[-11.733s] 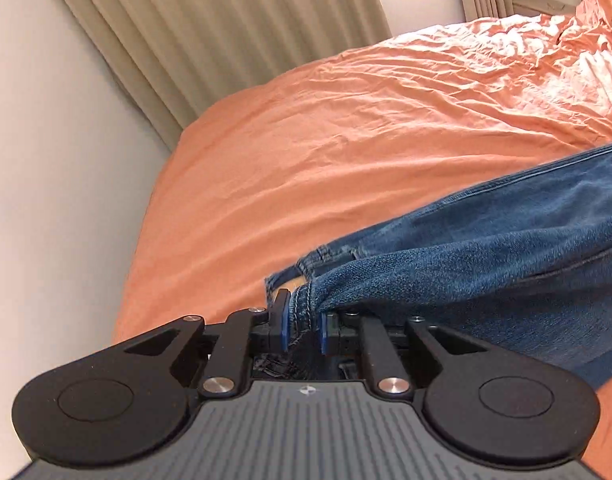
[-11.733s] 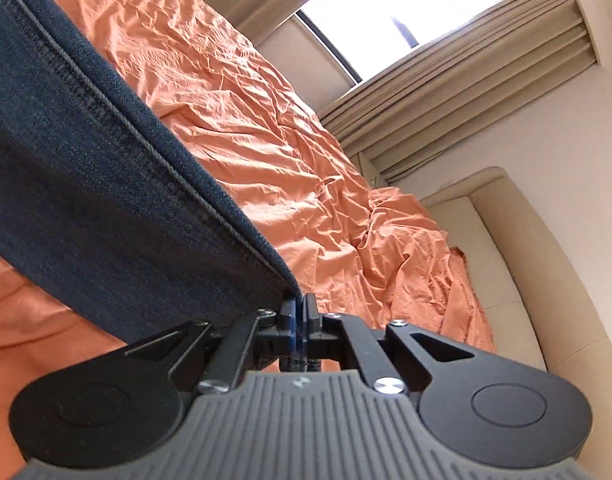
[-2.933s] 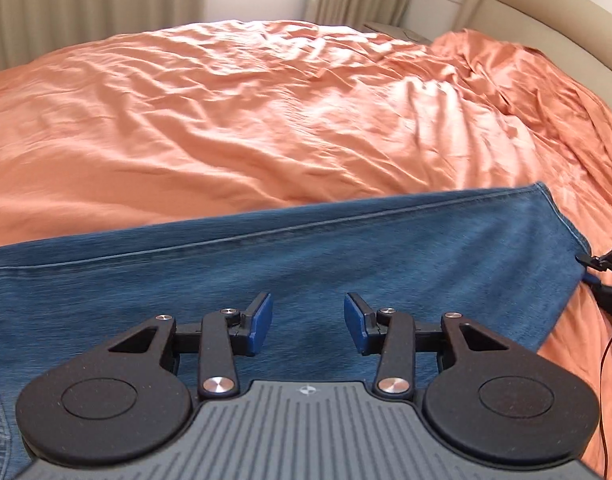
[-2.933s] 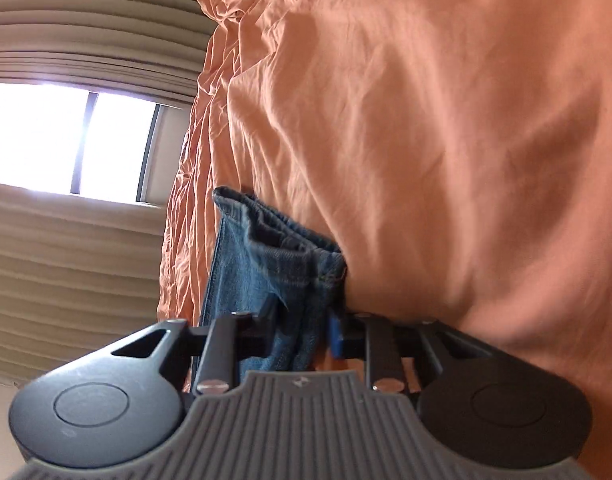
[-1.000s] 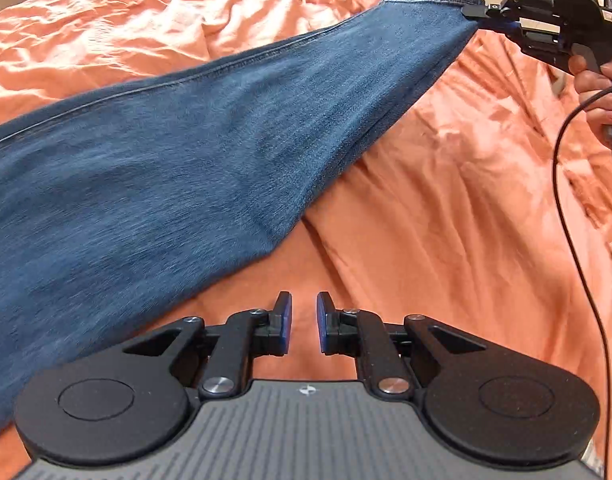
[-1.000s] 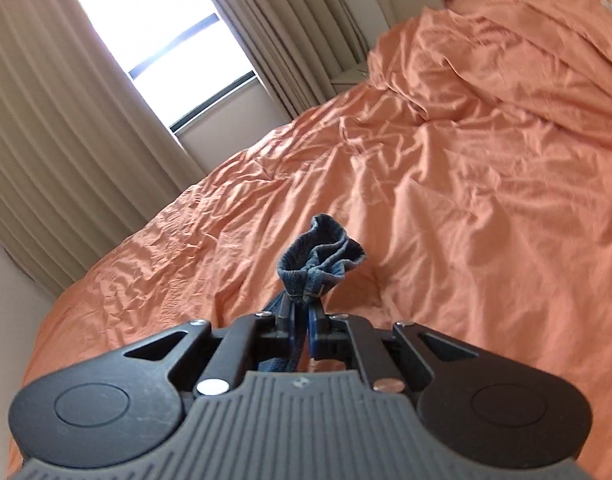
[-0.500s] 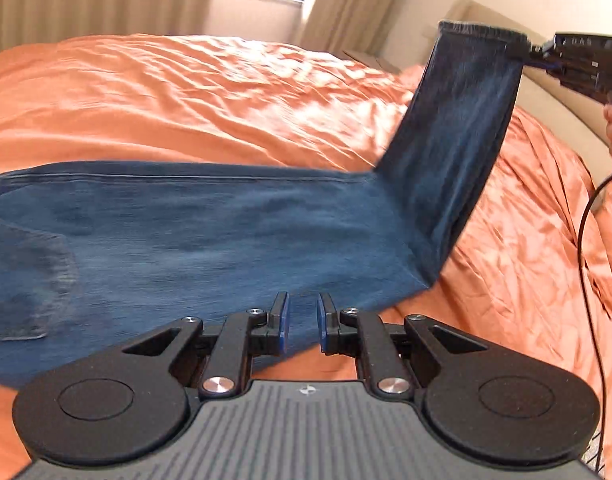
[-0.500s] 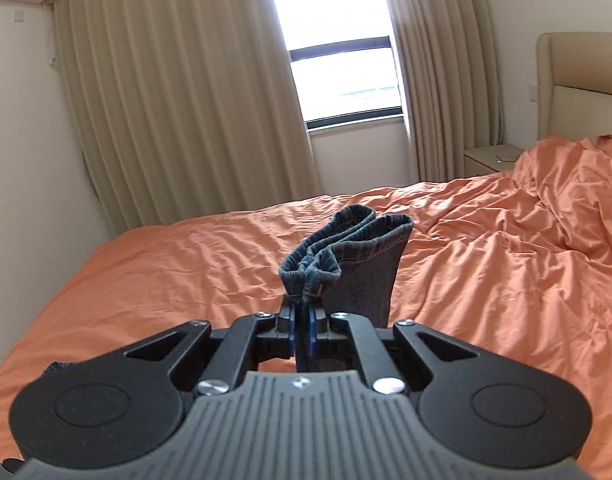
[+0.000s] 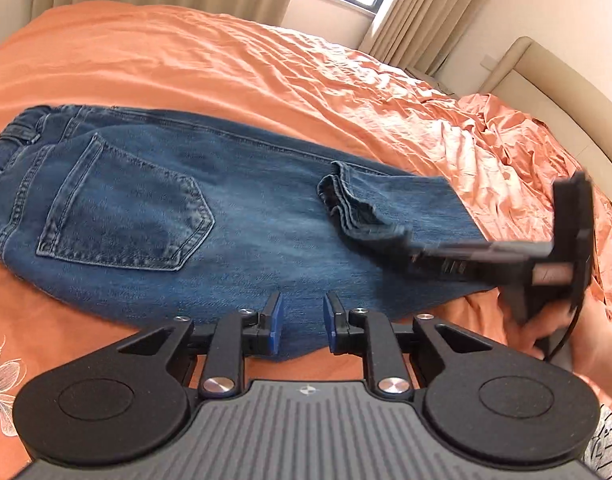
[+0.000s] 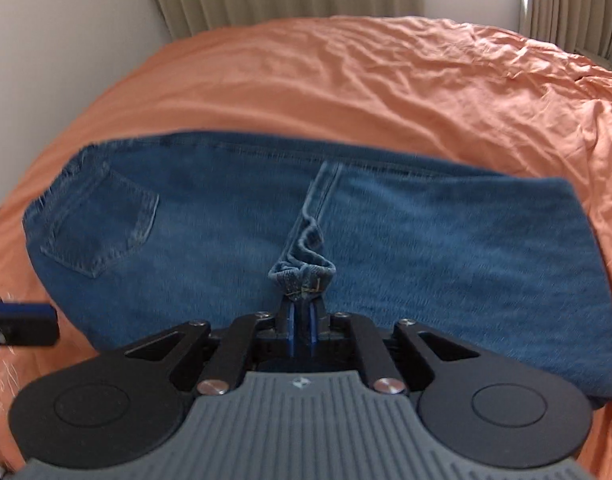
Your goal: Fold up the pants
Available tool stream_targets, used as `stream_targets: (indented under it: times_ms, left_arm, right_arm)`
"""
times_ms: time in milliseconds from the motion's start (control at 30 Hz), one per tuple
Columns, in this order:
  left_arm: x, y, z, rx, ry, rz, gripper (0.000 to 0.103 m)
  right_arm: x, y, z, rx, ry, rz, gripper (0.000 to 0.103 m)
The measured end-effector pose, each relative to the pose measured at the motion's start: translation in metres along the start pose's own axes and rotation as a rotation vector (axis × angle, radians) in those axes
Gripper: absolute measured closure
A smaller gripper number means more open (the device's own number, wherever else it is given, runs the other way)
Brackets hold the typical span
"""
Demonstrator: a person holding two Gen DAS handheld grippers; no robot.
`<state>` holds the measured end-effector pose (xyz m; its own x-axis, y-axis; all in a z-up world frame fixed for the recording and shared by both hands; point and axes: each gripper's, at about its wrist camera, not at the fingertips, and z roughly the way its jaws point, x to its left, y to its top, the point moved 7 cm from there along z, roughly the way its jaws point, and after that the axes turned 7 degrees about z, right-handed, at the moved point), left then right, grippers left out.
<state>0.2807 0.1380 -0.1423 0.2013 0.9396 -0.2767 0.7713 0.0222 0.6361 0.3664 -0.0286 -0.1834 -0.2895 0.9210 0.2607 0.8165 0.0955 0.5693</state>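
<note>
Two leg hems (image 10: 302,270) sit pinched in the right gripper (image 10: 301,330), laid short of the back pocket (image 9: 126,216) to halve the jeans (image 9: 234,220) on the orange bedspread (image 9: 226,64); left gripper (image 9: 302,324) hovers narrowly parted, empty.

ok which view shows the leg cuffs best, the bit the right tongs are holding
The left wrist view: the cuffs lie side-on and sharp on the folded jeans, stacked hems visible, the right tongs blurred at their near corner. The right wrist view shows the cuffs end-on, bunched and motion-blurred, pinched in the right tongs.
</note>
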Motion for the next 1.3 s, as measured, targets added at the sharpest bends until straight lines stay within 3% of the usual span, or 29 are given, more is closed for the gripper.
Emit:
stream_targets:
  times_ms: [167, 300, 433, 567, 800, 933, 1067, 1167, 1233, 1300]
  left_arm:
    - [0.002, 0.0, 0.014, 0.003, -0.056, -0.039, 0.056]
    - [-0.004, 0.009, 0.031, 0.007, -0.098, -0.07, 0.046]
    - [-0.006, 0.026, 0.054, -0.015, -0.135, -0.12, 0.042]
    - [-0.005, 0.049, 0.089, -0.037, -0.229, -0.211, 0.038]
    - [0.018, 0.085, 0.158, -0.04, -0.247, -0.38, 0.038]
    - [0.024, 0.09, 0.182, -0.019, -0.231, -0.397, 0.045]
    - [0.018, 0.087, 0.189, 0.003, -0.267, -0.391, 0.063]
    - [0.015, 0.087, 0.192, 0.011, -0.241, -0.364, 0.067]
    - [0.014, 0.09, 0.191, 0.003, -0.229, -0.36, 0.087]
    - [0.004, 0.102, 0.18, -0.051, -0.223, -0.307, 0.095]
  right_arm:
    - [-0.011, -0.012, 0.01, 0.023, 0.033, 0.025, 0.093]
    - [-0.013, -0.004, -0.004, 0.023, 0.107, 0.068, 0.068]
    - [-0.026, 0.0, -0.028, -0.06, 0.146, 0.092, 0.052]
    - [-0.059, 0.004, -0.04, -0.178, 0.087, 0.14, 0.051]
    - [-0.124, 0.007, -0.04, -0.332, -0.006, 0.255, 0.051]
    - [-0.142, 0.005, -0.038, -0.356, 0.019, 0.29, 0.051]
    - [-0.152, 0.007, -0.034, -0.369, 0.004, 0.272, 0.052]
    - [-0.158, 0.011, -0.034, -0.375, 0.01, 0.286, 0.052]
    - [-0.161, 0.011, -0.036, -0.376, -0.002, 0.28, 0.052]
    - [-0.168, 0.01, -0.04, -0.377, -0.046, 0.273, 0.052]
